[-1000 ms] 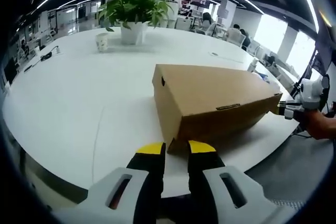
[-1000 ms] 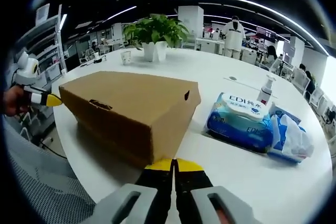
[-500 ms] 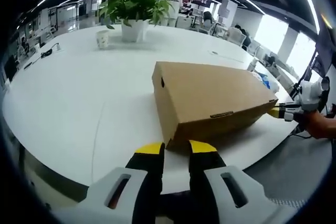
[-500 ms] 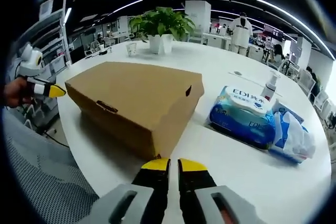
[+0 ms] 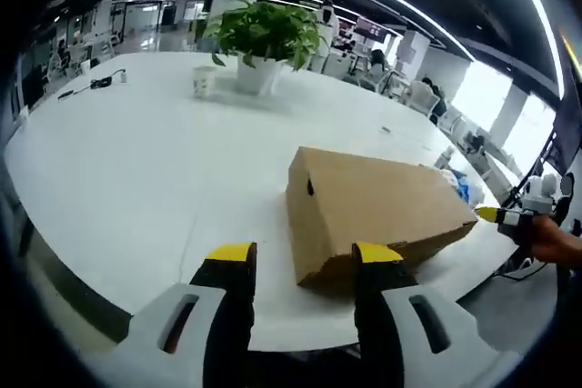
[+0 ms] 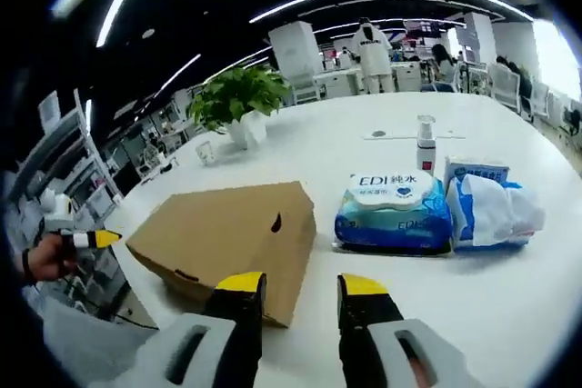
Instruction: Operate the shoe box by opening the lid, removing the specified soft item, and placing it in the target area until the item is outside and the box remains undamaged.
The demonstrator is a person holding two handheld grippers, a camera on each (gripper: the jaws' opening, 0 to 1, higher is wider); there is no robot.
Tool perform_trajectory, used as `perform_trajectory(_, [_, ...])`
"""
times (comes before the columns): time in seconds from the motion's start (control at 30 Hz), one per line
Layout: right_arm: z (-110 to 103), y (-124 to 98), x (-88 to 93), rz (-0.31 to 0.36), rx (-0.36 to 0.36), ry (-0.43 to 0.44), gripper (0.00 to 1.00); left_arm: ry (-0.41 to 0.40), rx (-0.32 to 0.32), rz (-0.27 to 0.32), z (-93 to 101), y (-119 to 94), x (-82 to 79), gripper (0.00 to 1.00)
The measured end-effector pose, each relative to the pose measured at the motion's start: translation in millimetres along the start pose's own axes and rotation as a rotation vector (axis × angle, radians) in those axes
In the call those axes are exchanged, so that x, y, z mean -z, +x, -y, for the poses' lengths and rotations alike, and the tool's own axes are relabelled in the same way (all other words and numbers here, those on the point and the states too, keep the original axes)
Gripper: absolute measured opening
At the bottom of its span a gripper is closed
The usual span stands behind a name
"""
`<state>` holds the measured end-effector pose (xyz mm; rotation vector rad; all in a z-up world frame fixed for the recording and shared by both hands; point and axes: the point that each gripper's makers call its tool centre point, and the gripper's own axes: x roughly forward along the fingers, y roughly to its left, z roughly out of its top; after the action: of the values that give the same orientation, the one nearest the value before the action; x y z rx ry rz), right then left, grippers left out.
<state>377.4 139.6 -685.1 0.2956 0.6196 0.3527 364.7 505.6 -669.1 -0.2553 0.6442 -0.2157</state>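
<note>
Closed box [image 5: 377, 211] sits on the white table [image 5: 136, 161], near the edge closest to the person, lid still down. It's plain corrugated card, likely light and stiff enough but easy to crease or tear, so I'd lift by the lid's front lip at the small tab [image 6: 186, 276], gently, not pinch the walls. Its long axis runs between the two grippers, one short end with a round hole facing each camera.

Left gripper [image 5: 303, 265] hangs before one end, jaws spread wide, empty. Right gripper [image 6: 297, 290] at the other end, jaws also apart, empty.

Beyond: wipes pack [image 6: 393, 211], tissue bag [image 6: 496, 211], pump bottle [image 6: 425, 140], potted plant [image 5: 262, 43], cup [image 5: 205, 82].
</note>
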Motion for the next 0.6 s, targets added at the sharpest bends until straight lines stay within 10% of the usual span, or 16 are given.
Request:
perform_trajectory(0.17, [-28.8,10.9,-0.7,-0.002,-0.107,0.072,0.45,-0.083,0.05,-0.016,17.0,15.2,-2.6,0.42])
perform_trajectory(0.4, [-40.7,26.9,29.0,-0.113,-0.107,0.068,0.42,-0.085,0.081,-0.155,32.6,35.6,26.7,0.39])
perform_trajectory(0.6, [-39.0,36.9,41.3,-0.114,-0.099,0.163,0.37,-0.153,0.118,-0.15,37.3,40.7,35.7,0.35])
